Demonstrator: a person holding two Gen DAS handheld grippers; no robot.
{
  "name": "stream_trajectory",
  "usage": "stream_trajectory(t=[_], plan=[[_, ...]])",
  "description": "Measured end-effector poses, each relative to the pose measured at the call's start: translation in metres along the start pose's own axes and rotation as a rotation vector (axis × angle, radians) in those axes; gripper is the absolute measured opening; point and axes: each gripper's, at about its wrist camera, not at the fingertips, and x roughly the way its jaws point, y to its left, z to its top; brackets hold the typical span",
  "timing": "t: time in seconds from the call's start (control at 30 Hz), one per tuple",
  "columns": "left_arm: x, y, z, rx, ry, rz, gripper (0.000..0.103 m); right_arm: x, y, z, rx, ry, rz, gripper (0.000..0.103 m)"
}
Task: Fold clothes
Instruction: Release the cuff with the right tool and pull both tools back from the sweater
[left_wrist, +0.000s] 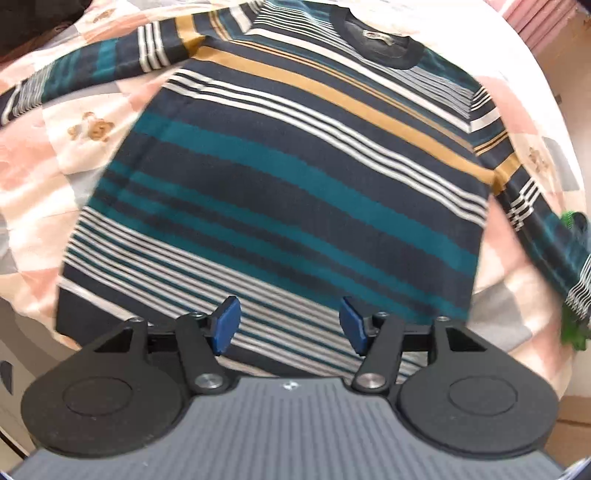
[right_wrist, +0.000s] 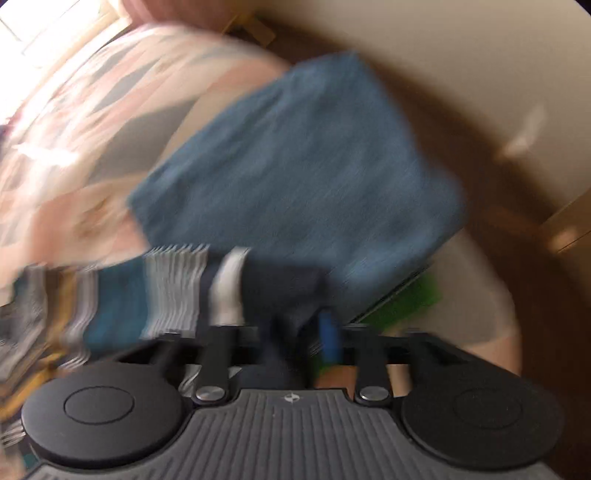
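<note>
Striped sweater (left_wrist: 280, 177) lies flat, face up on the quilted bed (left_wrist: 33, 155), spread for folding; left gripper (left_wrist: 290, 325) hovers released above its hem; right gripper (right_wrist: 295, 332) clenches a sleeve cuff (right_wrist: 258, 291), likely to fold it inward.

A bed fills the scene, covered by a patchwork quilt (left_wrist: 44, 155) in pink, white and grey squares with small bear prints. Bright daylight (right_wrist: 22, 26) washes over its far left corner. To the right, a beige wall (right_wrist: 461, 55) meets brown flooring (right_wrist: 524, 229).
</note>
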Motion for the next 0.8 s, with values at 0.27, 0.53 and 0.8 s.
stream_trajectory(t=[0.27,0.53,0.8], plan=[[0.015,0.045,0.017,0.089,-0.026,0.016,0.054,-0.061,0.096,-0.081,-0.210,-0.238,0.061,0.061],[0.058,0.082,0.048,0.351,-0.052,-0.015,0.049,-0.034,0.279,-0.268,-0.494,0.002,0.334,0.054],[0.081,0.152,-0.013,0.462,0.109,-0.035,0.049,-0.018,0.313,-0.400,-0.569,0.058,0.082,0.056]])
